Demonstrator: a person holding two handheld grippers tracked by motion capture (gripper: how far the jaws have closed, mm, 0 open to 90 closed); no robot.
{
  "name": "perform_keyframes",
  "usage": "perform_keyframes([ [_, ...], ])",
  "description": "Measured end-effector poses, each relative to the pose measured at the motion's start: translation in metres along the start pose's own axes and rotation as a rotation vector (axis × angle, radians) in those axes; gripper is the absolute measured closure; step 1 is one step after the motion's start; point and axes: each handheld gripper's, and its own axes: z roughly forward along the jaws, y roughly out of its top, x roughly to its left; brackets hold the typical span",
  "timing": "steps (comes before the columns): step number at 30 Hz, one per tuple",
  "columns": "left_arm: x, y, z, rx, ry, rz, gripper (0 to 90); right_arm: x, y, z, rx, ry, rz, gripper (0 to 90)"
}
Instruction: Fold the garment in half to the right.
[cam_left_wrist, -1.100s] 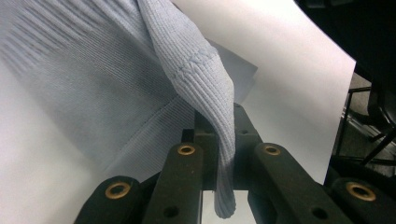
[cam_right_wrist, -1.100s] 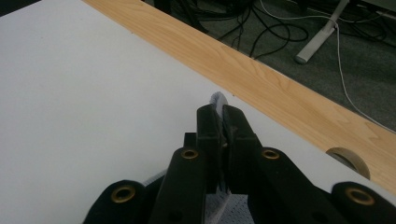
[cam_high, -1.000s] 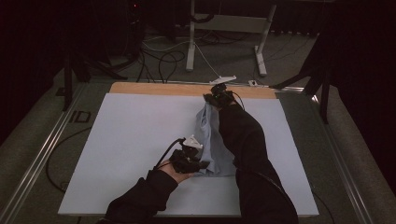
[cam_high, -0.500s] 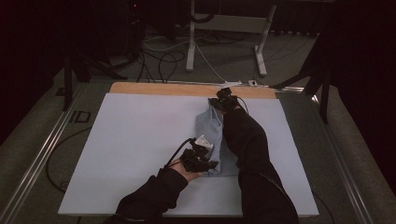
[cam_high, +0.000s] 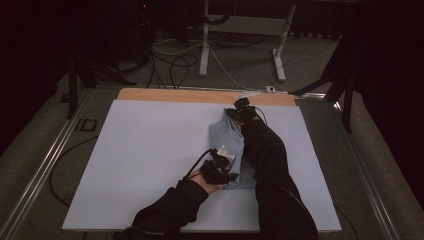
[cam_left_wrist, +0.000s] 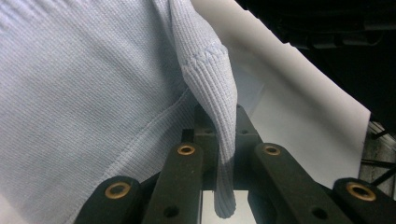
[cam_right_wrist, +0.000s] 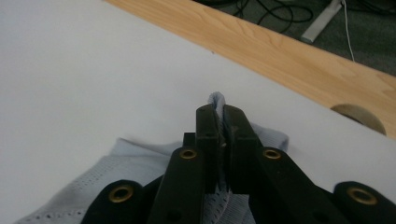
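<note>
Pale blue knit cloth (cam_high: 227, 150) is laid lengthwise on the white sheet (cam_high: 150, 150), right of centre, stretched between two grips; this is judged to keep it taut for flattening or folding. At the near end, a ribbed hem (cam_left_wrist: 212, 93) is pinched by the left gripper (cam_high: 220, 170), jaws closed down to the fabric's thickness. At the far end, close to the wood strip (cam_right_wrist: 289, 51), a bunched corner (cam_right_wrist: 217, 100) is clamped by the right gripper (cam_high: 242, 111), jaws nearly touching.
</note>
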Motion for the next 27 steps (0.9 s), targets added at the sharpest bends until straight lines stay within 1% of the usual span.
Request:
perform_keyframes([
  [1, 0.0, 0.0, 0.0, 0.0, 0.0, 0.0, 85.8, 0.0, 0.0, 0.0, 0.0, 0.0, 0.0, 85.1],
  [2, 0.0, 0.001, 0.003, 0.007, 0.001, 0.004, 85.8, -0.001, 0.0, 0.0, 0.0, 0.006, 0.002, 83.1],
  [3, 0.0, 0.001, 0.004, 0.009, 0.003, 0.006, 85.8, -0.002, 0.0, 0.0, 0.007, 0.002, 0.003, 77.3],
  [4, 0.0, 0.002, 0.005, 0.01, 0.002, 0.003, 85.8, -0.004, 0.0, -0.001, 0.012, 0.004, 0.004, 74.1],
  [6, -0.001, 0.003, 0.009, 0.022, 0.006, 0.01, 85.8, -0.005, 0.002, -0.005, 0.015, -0.008, -0.003, 67.4],
  [8, -0.002, 0.004, 0.012, 0.028, 0.007, 0.016, 85.8, -0.008, 0.004, -0.009, 0.019, 0.003, -0.004, 62.0],
  [10, -0.002, 0.005, 0.015, 0.028, 0.011, 0.011, 85.8, -0.01, 0.005, -0.015, 0.023, 0.02, -0.007, 56.0],
  [12, -0.001, 0.006, 0.018, 0.033, 0.014, 0.011, 85.8, -0.011, 0.006, -0.02, 0.027, 0.034, -0.02, 52.4],
  [13, -0.001, 0.006, 0.019, 0.032, 0.016, 0.008, 85.8, -0.012, 0.007, -0.023, 0.03, 0.053, -0.025, 49.5],
  [15, -0.001, 0.008, 0.022, 0.036, 0.021, 0.013, 85.8, -0.011, 0.009, -0.028, 0.024, 0.061, -0.031, 48.4],
  [18, -0.003, 0.011, 0.025, 0.034, 0.026, 0.012, 85.7, -0.011, 0.01, -0.033, 0.024, 0.086, -0.01, 44.9],
  [20, -0.004, 0.013, 0.027, 0.035, 0.032, 0.016, 85.6, -0.01, 0.01, -0.034, 0.044, 0.1, 0.0, 42.3],
  [23, -0.005, 0.015, 0.031, 0.042, 0.035, 0.017, 85.5, -0.009, 0.007, -0.035, 0.068, 0.098, -0.01, 39.9],
  [24, -0.006, 0.015, 0.032, 0.041, 0.031, 0.014, 85.3, -0.009, 0.006, -0.035, 0.083, 0.105, 0.006, 38.1],
  [25, -0.007, 0.016, 0.033, 0.041, 0.033, 0.015, 85.1, -0.01, 0.005, -0.035, 0.09, 0.111, 0.004, 38.1],
  [27, -0.009, 0.016, 0.035, 0.043, 0.042, 0.033, 84.6, -0.01, 0.003, -0.037, 0.105, 0.117, 0.002, 38.2],
])
